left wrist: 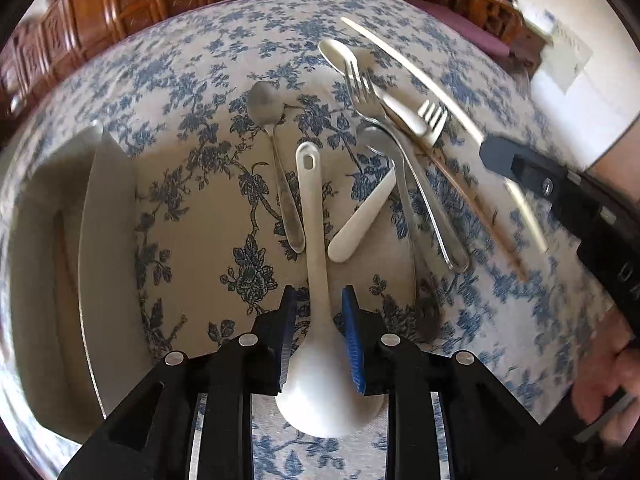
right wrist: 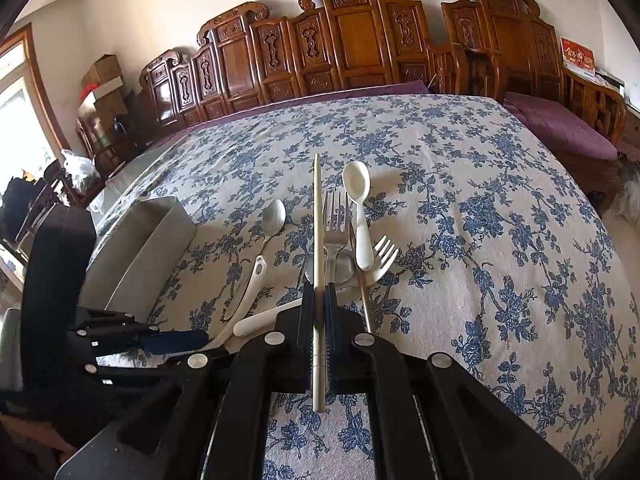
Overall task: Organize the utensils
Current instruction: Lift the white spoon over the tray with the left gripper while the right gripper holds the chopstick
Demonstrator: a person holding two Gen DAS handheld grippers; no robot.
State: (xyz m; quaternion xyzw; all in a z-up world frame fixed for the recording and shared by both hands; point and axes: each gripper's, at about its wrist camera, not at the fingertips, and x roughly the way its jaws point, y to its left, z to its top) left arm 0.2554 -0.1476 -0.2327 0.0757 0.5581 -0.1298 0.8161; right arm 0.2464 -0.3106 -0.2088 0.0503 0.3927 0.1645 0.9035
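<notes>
A white plastic ladle-style spoon (left wrist: pixel 318 240) lies on the flowered tablecloth with its bowl toward me. My left gripper (left wrist: pixel 320 308) straddles its neck, and a gap shows between each blue pad and the spoon, so it is open. My right gripper (right wrist: pixel 318 292) is shut on a long pale chopstick (right wrist: pixel 317 220) that points away over the pile. In the left wrist view the right gripper (left wrist: pixel 496 156) comes in from the right over the same chopstick (left wrist: pixel 404 60).
A grey rectangular container (left wrist: pixel 100 200) stands left of the spoon. In the pile are a metal spoon (left wrist: pixel 264 104), a metal fork (left wrist: pixel 360 84), a white spoon (left wrist: pixel 340 56), a white fork (left wrist: pixel 432 116) and a thin stick (left wrist: pixel 480 220). Carved wooden furniture (right wrist: pixel 360 40) lines the far edge.
</notes>
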